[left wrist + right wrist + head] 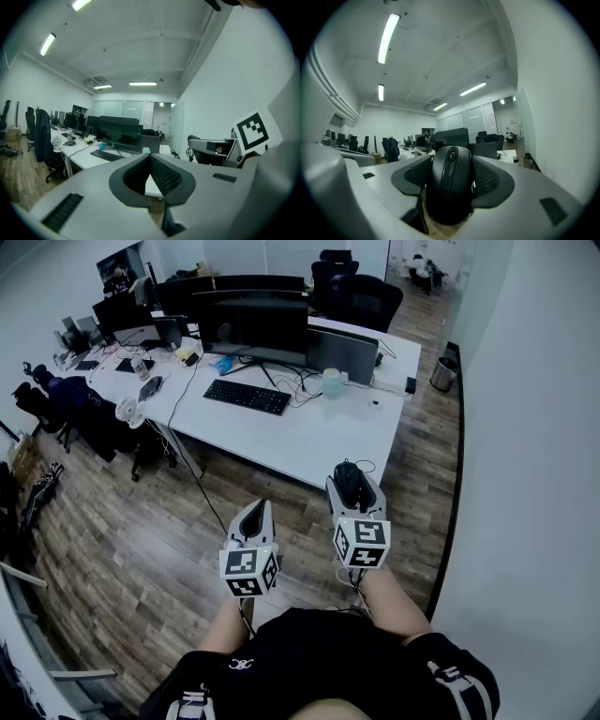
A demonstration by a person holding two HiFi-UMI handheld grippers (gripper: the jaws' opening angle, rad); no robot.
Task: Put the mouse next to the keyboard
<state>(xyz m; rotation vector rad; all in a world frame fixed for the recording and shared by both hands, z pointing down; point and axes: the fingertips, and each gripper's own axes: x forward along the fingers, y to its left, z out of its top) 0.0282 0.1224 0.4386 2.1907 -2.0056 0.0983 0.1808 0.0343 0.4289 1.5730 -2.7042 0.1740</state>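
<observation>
The person is holding both grippers out ahead of the body, side by side and apart. The left gripper [256,509] is pointing forward, its jaws resting together with nothing between them. The right gripper [353,472] is clamping a mouse [450,183], its jaws standing wide around it.

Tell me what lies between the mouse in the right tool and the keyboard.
Head view: only bare white desktop between the black computer mouse in the right tool and the flat black keyboard.

The keyboard [247,396] lies on the desk [309,442] before the monitor [253,329], cup [332,382] at its three o'clock, mouse [350,484] off-desk at five.
</observation>
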